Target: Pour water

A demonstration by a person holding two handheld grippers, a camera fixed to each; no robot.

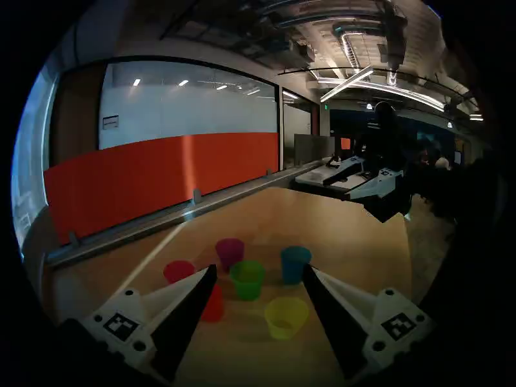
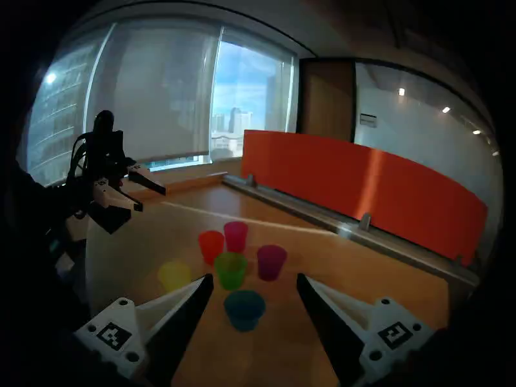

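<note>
Left tongs (image 1: 258, 266) and right tongs (image 2: 254, 277) hover spread, seemingly above cups (image 1: 248, 278).

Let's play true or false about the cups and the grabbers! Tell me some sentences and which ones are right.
1. Six cups stand on the table. True.
2. The green cup lies on its side. False: the green cup stands upright, like the others.
3. The left gripper is squeezing a cup. False: its jaws are open and hold nothing.
4. The panel along the table's far edge is orange. True.
5. In the right gripper view, the blue cup is the cup nearest the right gripper. True.
6. The right gripper holds a jug. False: its jaws are open and empty.
</note>
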